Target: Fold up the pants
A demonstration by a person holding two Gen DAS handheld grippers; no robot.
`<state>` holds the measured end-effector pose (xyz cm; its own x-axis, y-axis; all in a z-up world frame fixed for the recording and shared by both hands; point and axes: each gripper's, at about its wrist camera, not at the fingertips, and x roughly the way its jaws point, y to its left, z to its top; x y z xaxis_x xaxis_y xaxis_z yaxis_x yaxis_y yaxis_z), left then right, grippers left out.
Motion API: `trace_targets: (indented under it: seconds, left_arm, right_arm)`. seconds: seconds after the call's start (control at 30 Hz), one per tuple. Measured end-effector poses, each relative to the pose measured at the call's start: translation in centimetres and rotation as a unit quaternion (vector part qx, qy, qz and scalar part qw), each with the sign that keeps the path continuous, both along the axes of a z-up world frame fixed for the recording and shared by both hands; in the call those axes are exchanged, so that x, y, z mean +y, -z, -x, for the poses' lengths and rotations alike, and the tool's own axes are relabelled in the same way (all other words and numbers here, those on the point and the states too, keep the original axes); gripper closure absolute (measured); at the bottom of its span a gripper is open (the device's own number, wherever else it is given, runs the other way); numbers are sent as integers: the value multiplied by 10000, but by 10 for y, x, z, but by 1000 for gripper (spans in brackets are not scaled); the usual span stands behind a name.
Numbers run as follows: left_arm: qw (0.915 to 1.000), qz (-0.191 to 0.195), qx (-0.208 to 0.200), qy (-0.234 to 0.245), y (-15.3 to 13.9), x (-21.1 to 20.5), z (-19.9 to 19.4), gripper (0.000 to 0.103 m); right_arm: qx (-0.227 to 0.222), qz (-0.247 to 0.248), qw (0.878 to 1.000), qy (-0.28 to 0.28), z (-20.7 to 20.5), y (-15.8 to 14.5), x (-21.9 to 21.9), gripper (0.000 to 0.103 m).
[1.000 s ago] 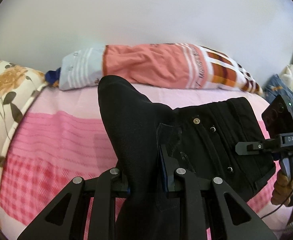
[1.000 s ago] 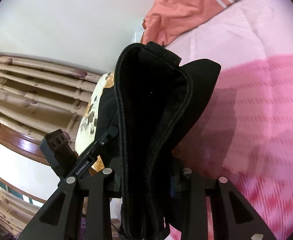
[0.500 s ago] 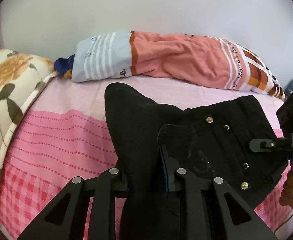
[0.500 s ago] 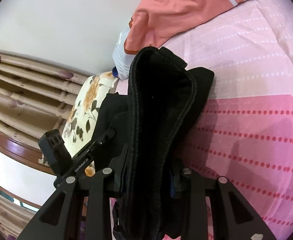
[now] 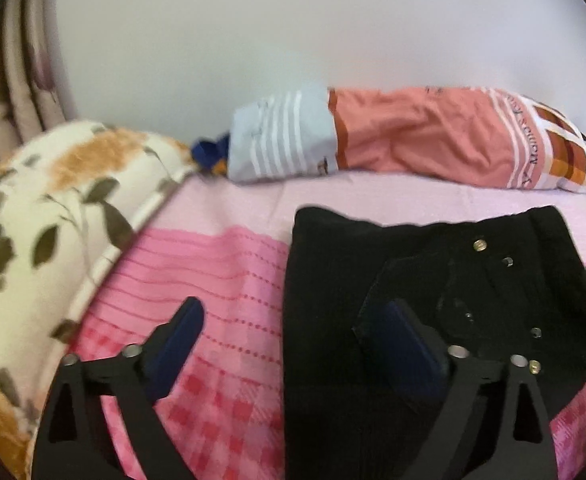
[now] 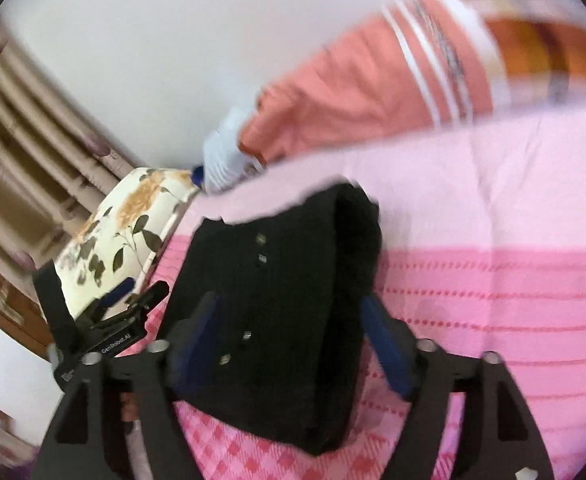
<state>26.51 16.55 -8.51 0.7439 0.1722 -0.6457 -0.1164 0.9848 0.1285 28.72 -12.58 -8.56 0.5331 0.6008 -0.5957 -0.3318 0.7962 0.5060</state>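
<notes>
The black pants (image 5: pixel 433 280) lie folded on the pink bedsheet (image 5: pixel 221 264), with metal buttons showing on top. My left gripper (image 5: pixel 293 328) has its jaws opening wide. One of its fingertips (image 5: pixel 181 328) hangs over bare sheet and the other over the pants' left part, with no pad pressing on cloth. In the right wrist view the pants (image 6: pixel 285 280) lie between the opening jaws of my right gripper (image 6: pixel 291 324), and its pads stand at the bundle's sides without pinching it. The left gripper (image 6: pixel 137 294) shows at the left there, also open.
A floral pillow (image 5: pixel 53 208) lies along the bed's left edge. An orange, blue and white striped bolster (image 5: pixel 393 136) rests against the white wall at the back. Curtains (image 6: pixel 21 140) and brown wooden furniture (image 6: pixel 5 304) stand to the left. Pink sheet stretches right of the pants.
Both grippers were shut on the raised pants; now both have opened and let go. The pants have dropped and lie flat on the sheet.
</notes>
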Motion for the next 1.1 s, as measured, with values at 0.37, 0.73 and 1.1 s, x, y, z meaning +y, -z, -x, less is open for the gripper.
trace_targets:
  seconds: [0.37, 0.73, 1.1]
  left_arm:
    - [9981, 231, -563, 103, -50, -39, 62, 5]
    - [9917, 305, -1239, 129, -92, -56, 121, 0]
    - [9866, 131, -1627, -74, -116, -52, 152, 0]
  right_arm:
    - [-957, 1156, 9851, 840, 82, -49, 21, 3]
    - [-1165, 1371, 9699, 1641, 118, -68, 20, 1]
    - [-1205, 1415, 9664, 1778, 135, -76, 29, 1]
